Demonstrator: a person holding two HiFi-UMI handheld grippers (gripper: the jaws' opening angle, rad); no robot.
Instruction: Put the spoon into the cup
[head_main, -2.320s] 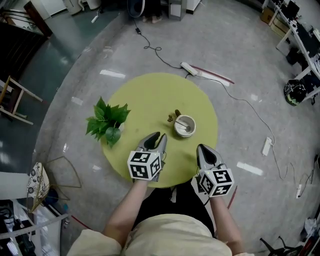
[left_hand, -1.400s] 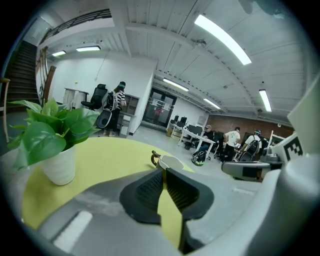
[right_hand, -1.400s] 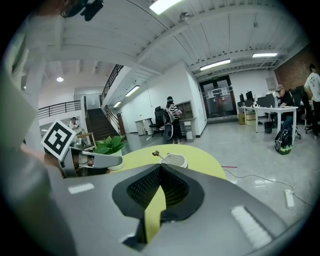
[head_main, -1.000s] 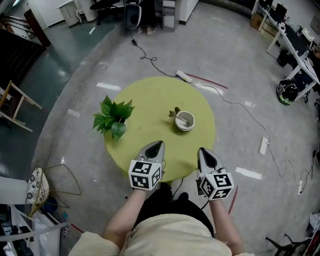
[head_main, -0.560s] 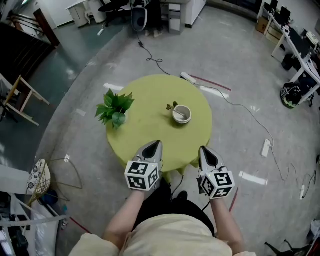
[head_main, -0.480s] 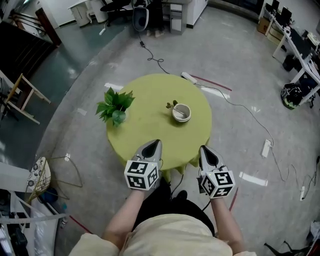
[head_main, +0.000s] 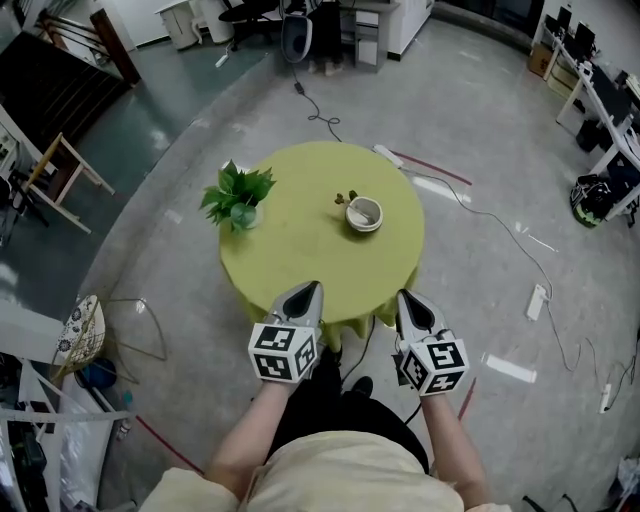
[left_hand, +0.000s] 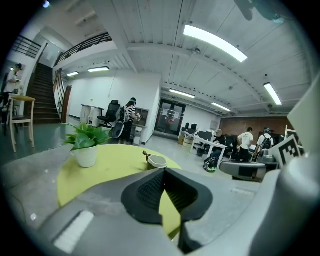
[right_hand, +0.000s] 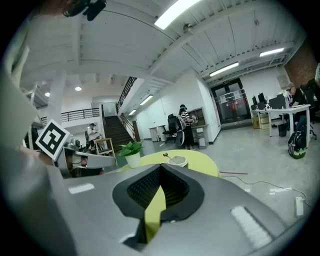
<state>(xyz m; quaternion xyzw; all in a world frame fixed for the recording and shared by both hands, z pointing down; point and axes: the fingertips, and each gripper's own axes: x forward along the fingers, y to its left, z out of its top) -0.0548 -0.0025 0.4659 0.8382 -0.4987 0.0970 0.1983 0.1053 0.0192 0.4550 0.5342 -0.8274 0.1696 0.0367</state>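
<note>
Grey office floor surrounds the round table (head_main: 300, 250), which sits further from me than a second ago: both hands have drawn back to its near edge. My left gripper (head_main: 308, 288) has its jaws pressed together with nothing between them, and so does my right gripper (head_main: 407, 297). The cup (head_main: 364, 213) stands on the far right of the table, well apart from the plant (head_main: 238, 195). The spoon (right_hand: 168, 156) rests in it, handle poking over the rim. With both grippers empty and away from the cup, I judge the task done.
</note>
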